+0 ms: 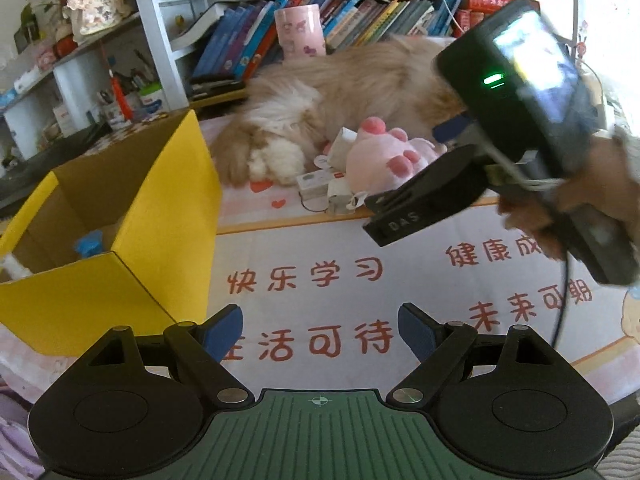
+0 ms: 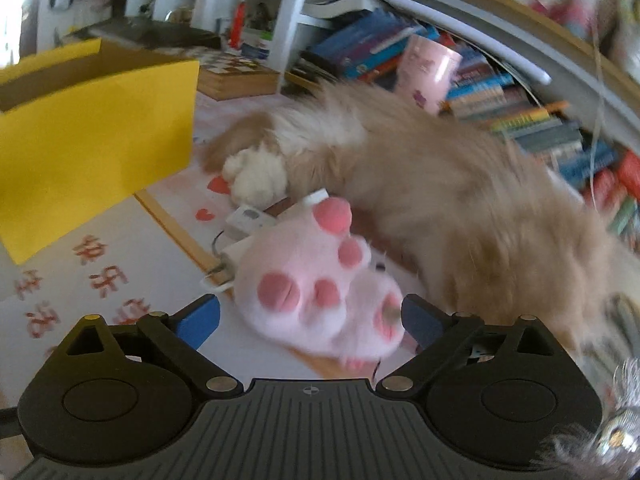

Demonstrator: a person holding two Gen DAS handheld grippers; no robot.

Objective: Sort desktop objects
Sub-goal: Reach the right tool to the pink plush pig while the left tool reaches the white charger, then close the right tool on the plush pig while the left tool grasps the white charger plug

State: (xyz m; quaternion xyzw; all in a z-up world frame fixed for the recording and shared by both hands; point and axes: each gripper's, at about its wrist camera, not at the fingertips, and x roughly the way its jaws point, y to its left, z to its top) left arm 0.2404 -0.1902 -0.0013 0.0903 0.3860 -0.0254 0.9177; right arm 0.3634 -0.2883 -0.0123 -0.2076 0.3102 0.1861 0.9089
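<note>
A pink plush paw toy point(image 2: 316, 280) lies on the printed desk mat point(image 2: 120, 248), right between the spread fingers of my right gripper point(image 2: 312, 320). The pads stand at its sides and do not squeeze it. In the left wrist view the same plush point(image 1: 384, 156) sits mid-desk, with the right gripper's black body point(image 1: 516, 120) and a hand point(image 1: 592, 184) reaching in from the right. My left gripper point(image 1: 320, 332) hangs open over the mat with nothing between its fingers. The open yellow box point(image 1: 160, 208) stands to its left and holds a blue-capped item point(image 1: 90, 242).
A fluffy tan and white cat point(image 1: 360, 80) lies across the desk just behind the plush. Small white boxes and cards point(image 1: 320, 180) lie against the plush. A pink cup point(image 1: 302, 32) and rows of books point(image 1: 248, 40) line the shelf behind.
</note>
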